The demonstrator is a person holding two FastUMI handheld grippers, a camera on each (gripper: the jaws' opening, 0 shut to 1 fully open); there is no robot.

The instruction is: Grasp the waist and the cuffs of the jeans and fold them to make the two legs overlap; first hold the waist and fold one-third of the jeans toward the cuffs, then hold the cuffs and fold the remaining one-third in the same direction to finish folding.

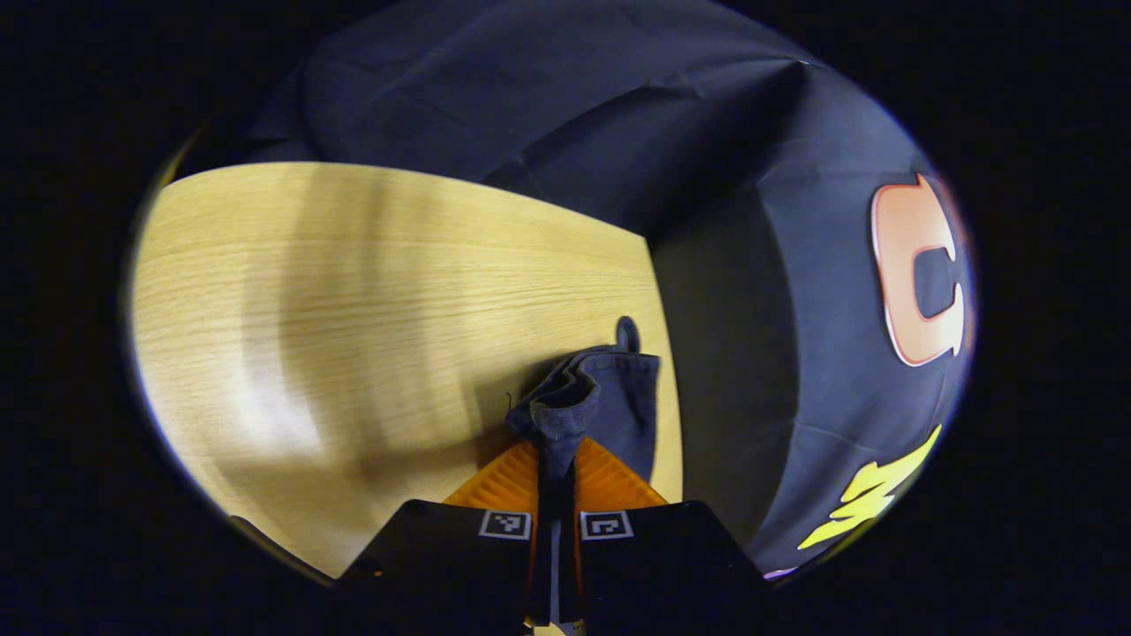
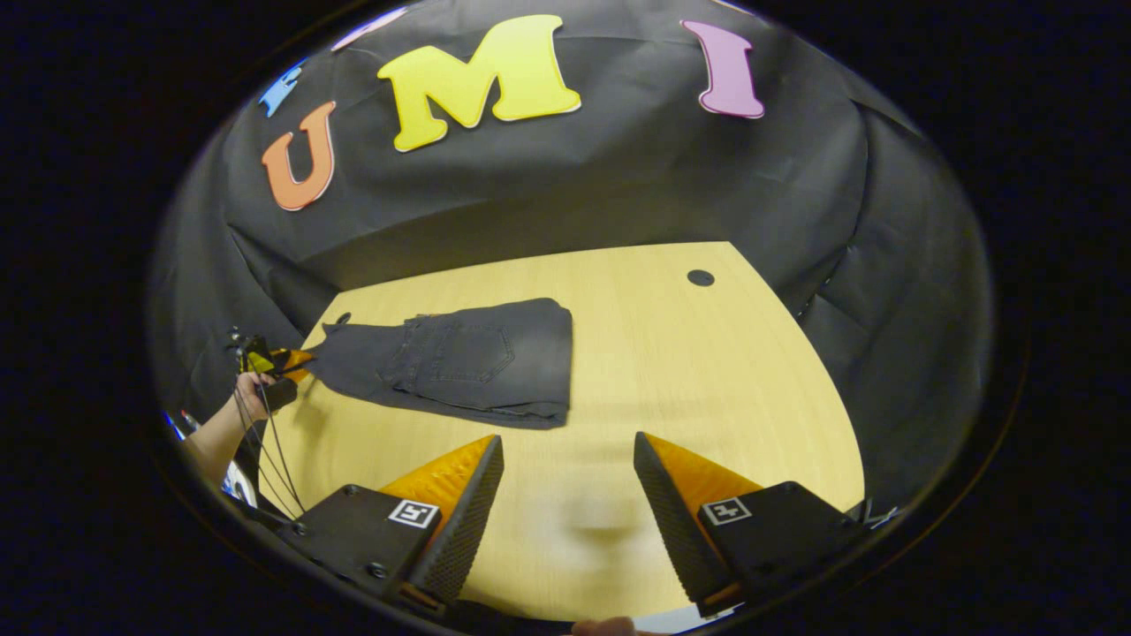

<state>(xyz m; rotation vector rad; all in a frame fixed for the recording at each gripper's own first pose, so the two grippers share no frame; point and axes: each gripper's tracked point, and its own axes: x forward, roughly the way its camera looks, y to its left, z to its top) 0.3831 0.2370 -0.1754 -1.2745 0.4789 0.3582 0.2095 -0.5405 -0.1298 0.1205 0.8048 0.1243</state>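
In the left gripper view, the left gripper (image 1: 555, 459) sits at six o'clock with its two fingers (image 1: 504, 481) drawn together on a bunched end of the jeans (image 1: 610, 397). The cloth there is dark blue-grey denim, gathered into several stacked folds with a stitched hem edge showing, and it rises from between the fingers toward twelve o'clock. A small loop of fabric pokes out just beyond the bunch, lying on the wood. This pinched end sits near the table's edge, which runs at three o'clock from the cloth; the pale wooden table (image 1: 353, 309) spreads toward nine o'clock.

In the right gripper view, the right gripper (image 2: 568, 495) hovers over bare wood at six o'clock, its fingers (image 2: 468, 512) spread wide with nothing between them. The jeans (image 2: 468, 362) lie flat on the table (image 2: 707, 397) toward eleven o'clock from it, well apart. They look like a compact, near-rectangular dark slab, doubled over so that a back pocket and seam stitching face up and a clean folded edge runs along the three o'clock side. Layered edges show along the side nearest the camera. The nine o'clock end narrows to a point that runs into the left gripper (image 2: 296, 358), held by a hand (image 2: 252, 389) at the table's edge. A small dark hole (image 2: 701, 277) marks the table toward one o'clock.
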